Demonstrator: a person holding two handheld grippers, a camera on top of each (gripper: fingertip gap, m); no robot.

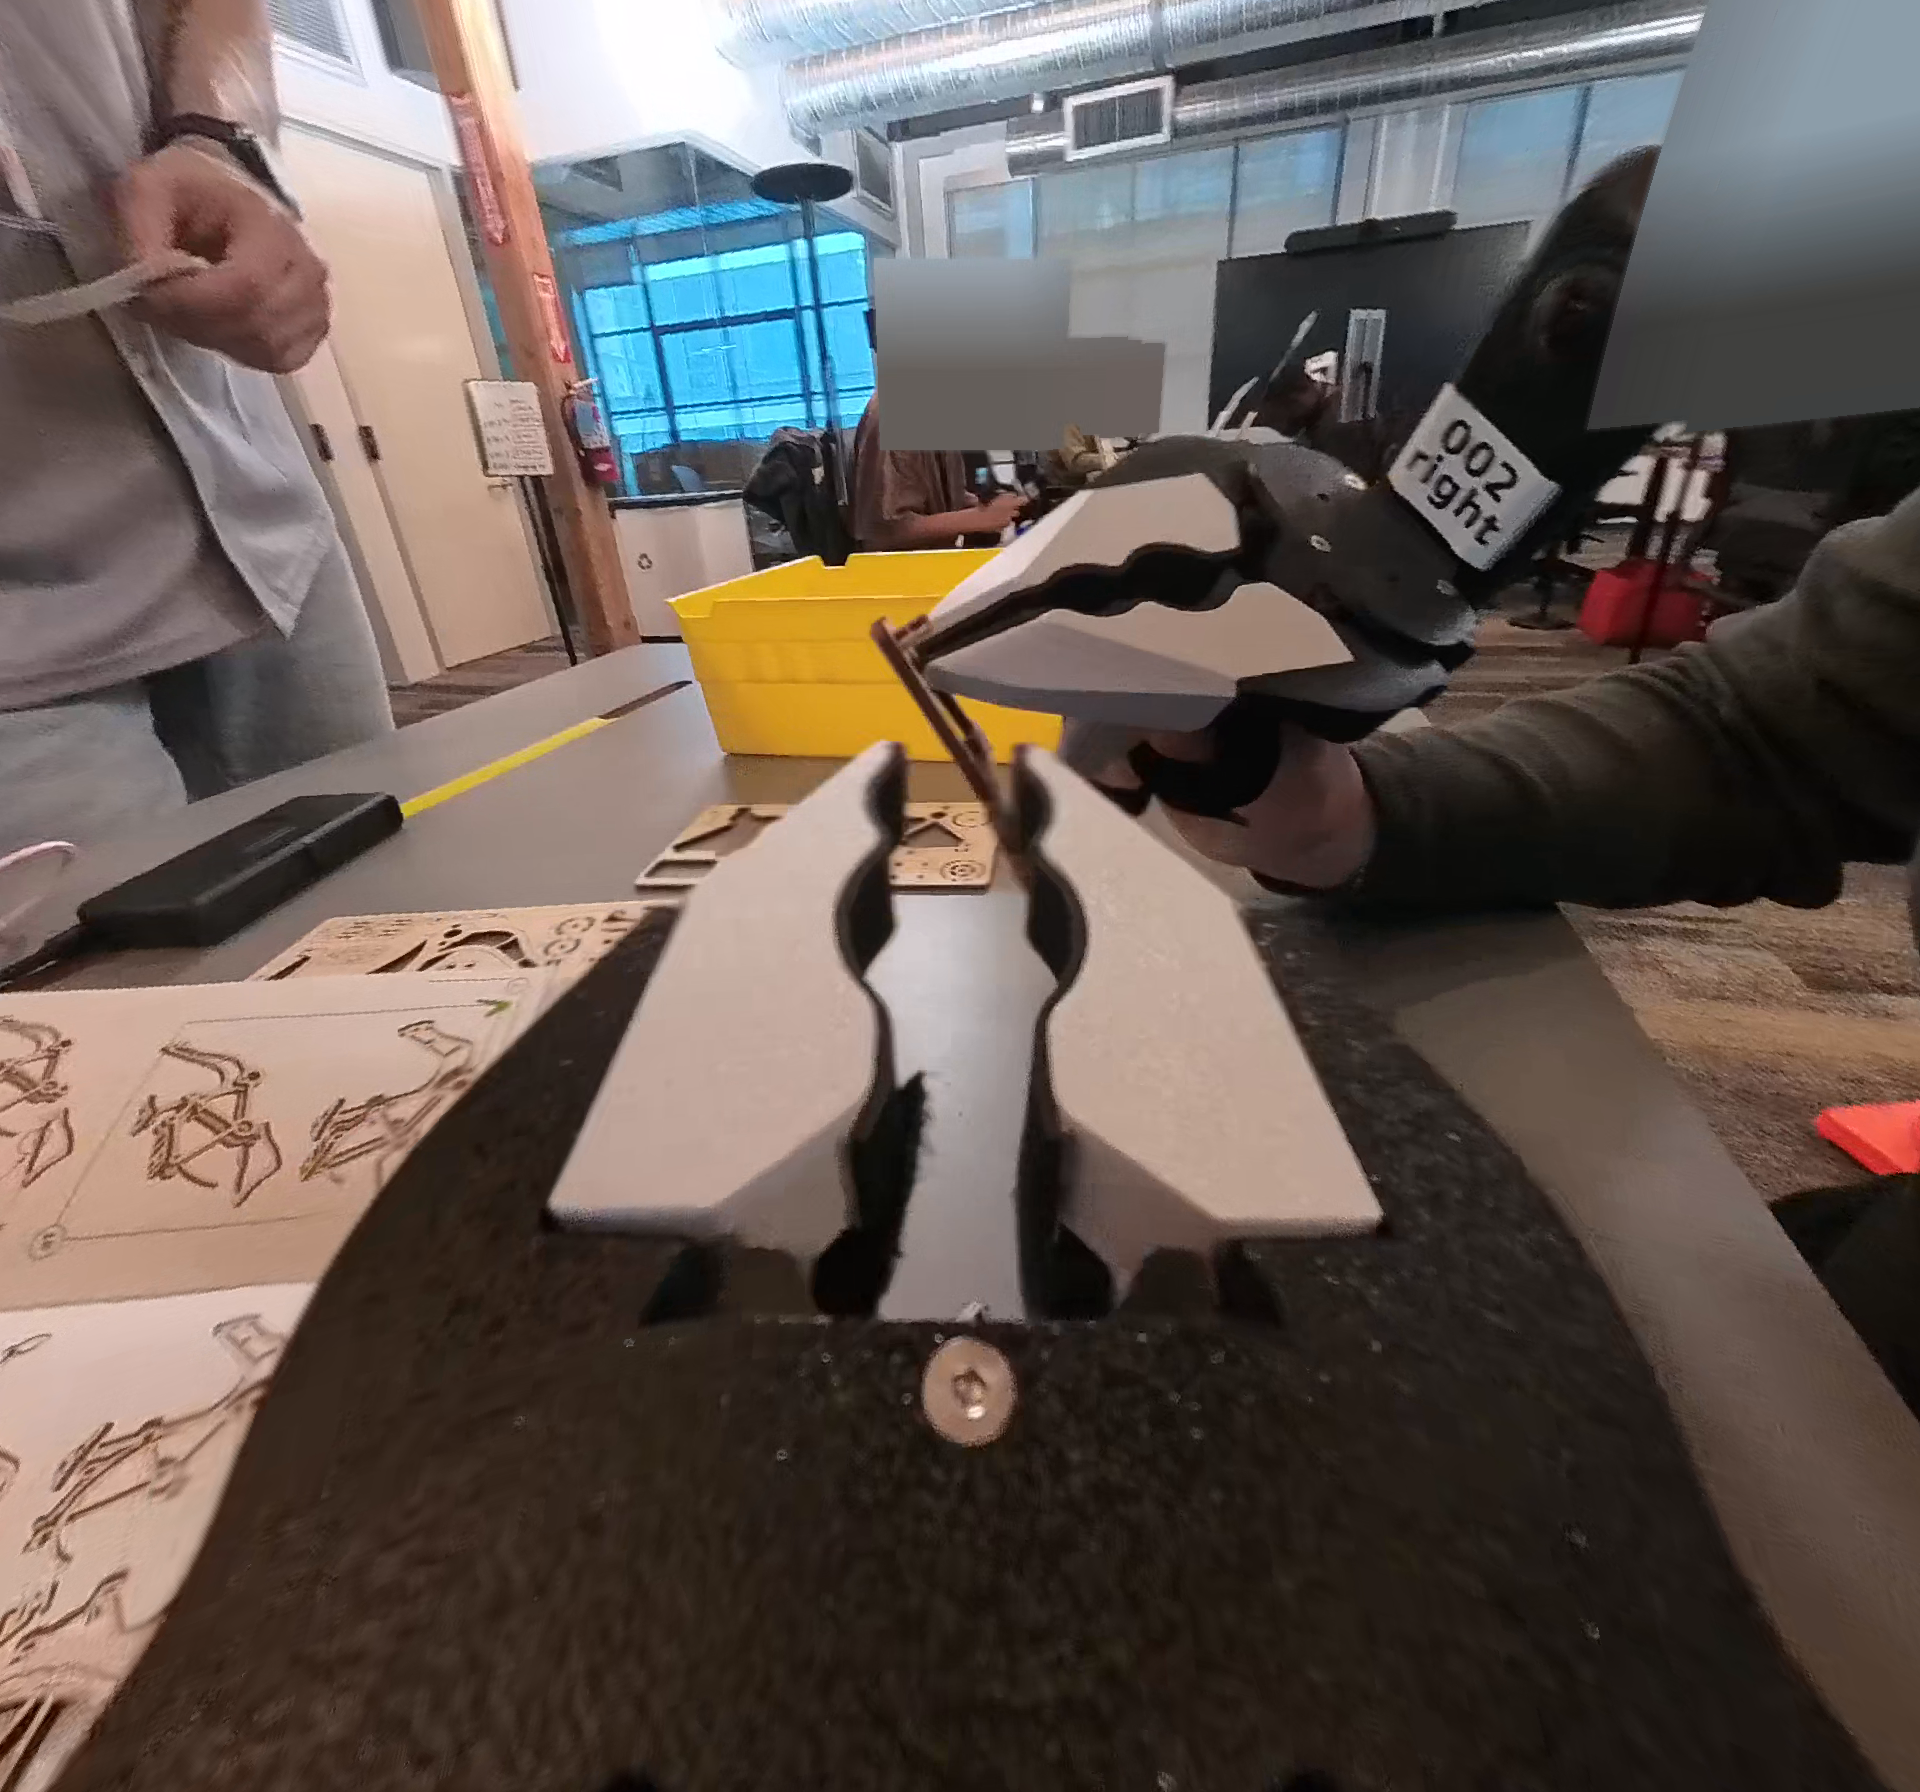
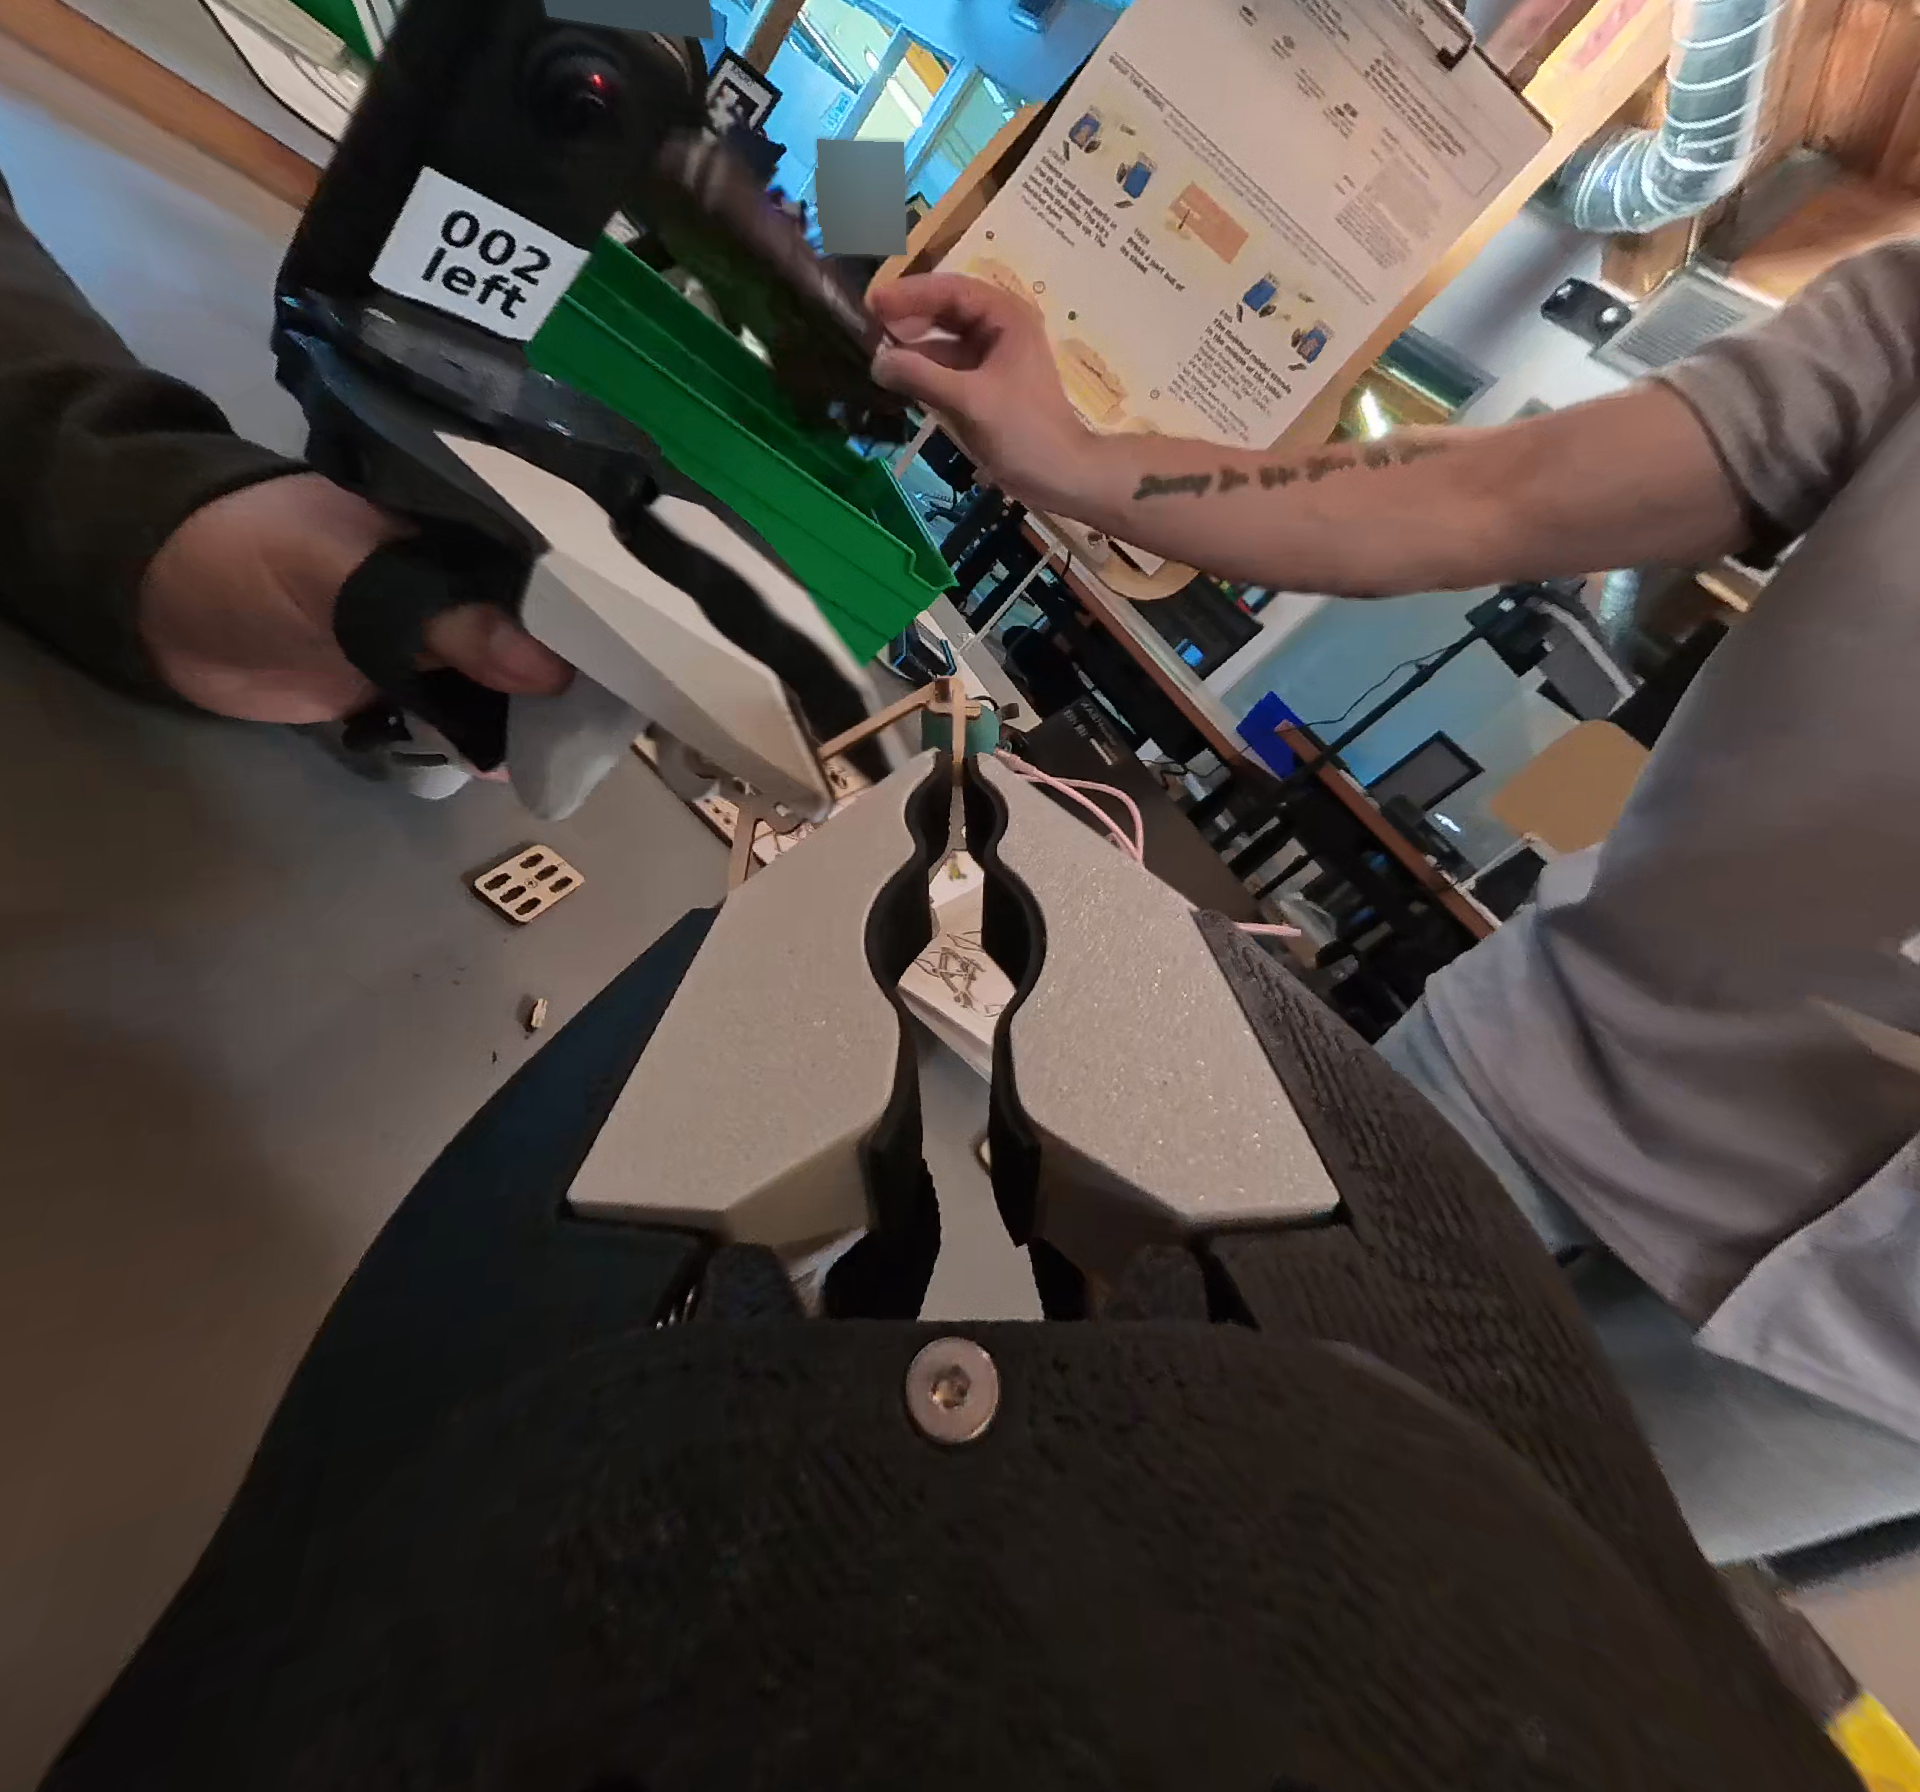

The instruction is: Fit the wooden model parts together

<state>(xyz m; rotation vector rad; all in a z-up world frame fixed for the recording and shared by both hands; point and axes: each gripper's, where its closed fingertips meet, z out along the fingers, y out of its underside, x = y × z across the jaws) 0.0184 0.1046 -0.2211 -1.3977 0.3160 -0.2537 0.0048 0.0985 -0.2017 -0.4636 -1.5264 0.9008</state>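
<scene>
Right claw (image 1: 920, 646) pinched on the thin wooden part (image 1: 940, 714), held up over the counter (image 1: 582, 807). Part's long axis slants down into the left claw (image 1: 961, 786), which is spread, lower end just beside its right finger (image 1: 1049, 807), contact unclear.
</scene>
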